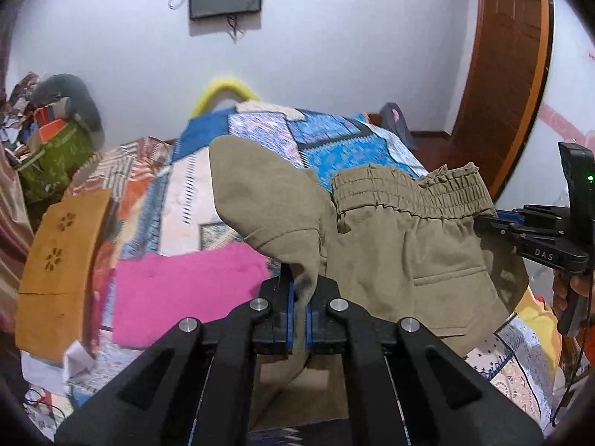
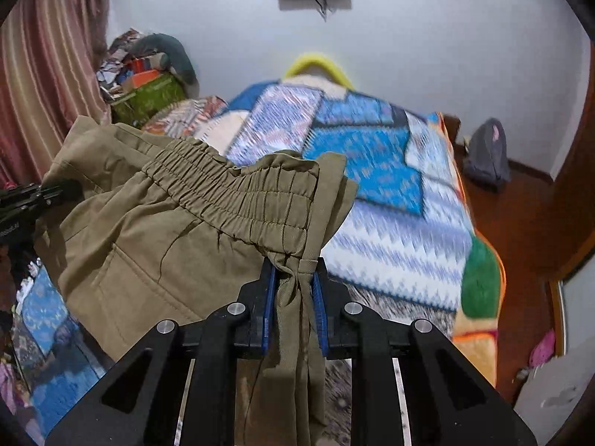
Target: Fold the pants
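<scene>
Gripper (image 2: 293,290) pinching pants (image 2: 193,215) waistband edge

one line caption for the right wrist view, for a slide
Right gripper clamps the waistband of olive pants held above a patterned bedspread.

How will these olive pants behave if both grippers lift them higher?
The pants are probably floppy: cloth sags between the left gripper and right gripper. Likely light, since small pinches carry them. The elastic waistband may bunch.
</scene>
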`<state>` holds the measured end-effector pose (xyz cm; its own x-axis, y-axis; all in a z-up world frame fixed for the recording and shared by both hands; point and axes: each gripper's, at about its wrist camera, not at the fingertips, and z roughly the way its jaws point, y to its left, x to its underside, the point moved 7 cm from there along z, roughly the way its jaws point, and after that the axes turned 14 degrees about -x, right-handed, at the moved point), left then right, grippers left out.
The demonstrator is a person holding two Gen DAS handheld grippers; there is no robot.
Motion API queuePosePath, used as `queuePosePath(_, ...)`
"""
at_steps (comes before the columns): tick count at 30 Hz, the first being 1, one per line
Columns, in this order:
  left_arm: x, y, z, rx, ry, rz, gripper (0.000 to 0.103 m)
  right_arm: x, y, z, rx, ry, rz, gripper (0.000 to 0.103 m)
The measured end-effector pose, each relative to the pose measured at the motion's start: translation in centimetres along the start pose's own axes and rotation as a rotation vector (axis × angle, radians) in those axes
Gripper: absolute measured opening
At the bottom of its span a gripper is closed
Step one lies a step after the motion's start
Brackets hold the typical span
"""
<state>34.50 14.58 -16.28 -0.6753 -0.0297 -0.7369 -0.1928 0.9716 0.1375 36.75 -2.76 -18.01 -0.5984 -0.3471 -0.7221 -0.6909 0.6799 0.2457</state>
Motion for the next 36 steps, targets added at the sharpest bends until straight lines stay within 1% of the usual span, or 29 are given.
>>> queuePosePath(3, -0.5, 2.9, -0.1, -0.039, -0.012, -0.019, 0.004, -1.8, 1.9, 1.6, -0.02, -0.009, -0.03, 0.016)
queuePosePath(6, -0.7, 6.1, 0.4, -0.064, -0.005, -0.047, 0.004, -3.5, 3.7, 3.9, -0.039, -0.009, -0.059, 0.016)
queuePosePath(10, -0.2, 9.7, 2.1, -0.104, 0.014, -0.066, 0.004, -5.1, 5.7, 7.6, -0.062, 0.007, -0.091, 0.016)
queuePosePath(13, 0.6, 12.4, 4.0, -0.126, 0.045, -0.079, 0.004, -5.8, 7.2, 10.7, -0.08, 0.024, -0.106, 0.017)
queuePosePath(16, 2.0, 15.1, 6.9, -0.124, 0.096, -0.11, 0.004, -5.6, 8.4, 13.5, -0.099, 0.047, -0.105, 0.016)
queuePosePath(18, 3.3, 16.7, 9.3, -0.13, 0.14, -0.129, 0.004, -5.0, 8.8, 15.7, -0.116, 0.07, -0.095, 0.016)
queuePosePath(20, 4.9, 18.1, 11.7, -0.119, 0.192, -0.154, 0.004, -4.4, 9.1, 17.7, -0.125, 0.095, -0.09, 0.016)
queuePosePath(23, 7.6, 19.5, 15.0, -0.098, 0.28, -0.195, 0.004, -3.0, 9.2, 20.9, -0.119, 0.154, -0.081, 0.017)
queuePosePath(24, 8.5, 20.0, 15.9, -0.096, 0.307, -0.21, 0.005, -2.5, 9.0, 21.9, -0.098, 0.168, -0.084, 0.017)
queuePosePath(25, 9.2, 20.5, 16.7, -0.094, 0.328, -0.224, 0.005, -2.2, 8.7, 22.6, -0.082, 0.177, -0.087, 0.017)
queuePosePath(27, 10.6, 21.2, 17.9, -0.061, 0.362, -0.267, 0.007, -1.7, 8.0, 23.4, -0.088, 0.194, -0.068, 0.017)
queuePosePath(29, 11.6, 21.6, 18.5, -0.033, 0.381, -0.294, 0.011, -1.6, 7.7, 23.7, -0.093, 0.206, -0.06, 0.021)
queuePosePath(31, 12.1, 21.9, 18.5, -0.032, 0.388, -0.297, 0.017, -1.3, 7.7, 23.8, -0.085, 0.213, -0.077, 0.024)
queuePosePath(33, 12.2, 22.2, 18.2, -0.056, 0.392, -0.294, 0.025, -1.2, 7.5, 23.7, -0.069, 0.221, -0.087, 0.028)
queuePosePath(35, 12.7, 23.0, 17.8, -0.088, 0.394, -0.294, 0.026, -1.0, 7.2, 23.5, -0.059, 0.223, -0.087, 0.039)
queuePosePath(36, 12.8, 23.4, 17.7, -0.102, 0.397, -0.291, 0.027, -0.9, 6.9, 23.3, -0.052, 0.227, -0.085, 0.041)
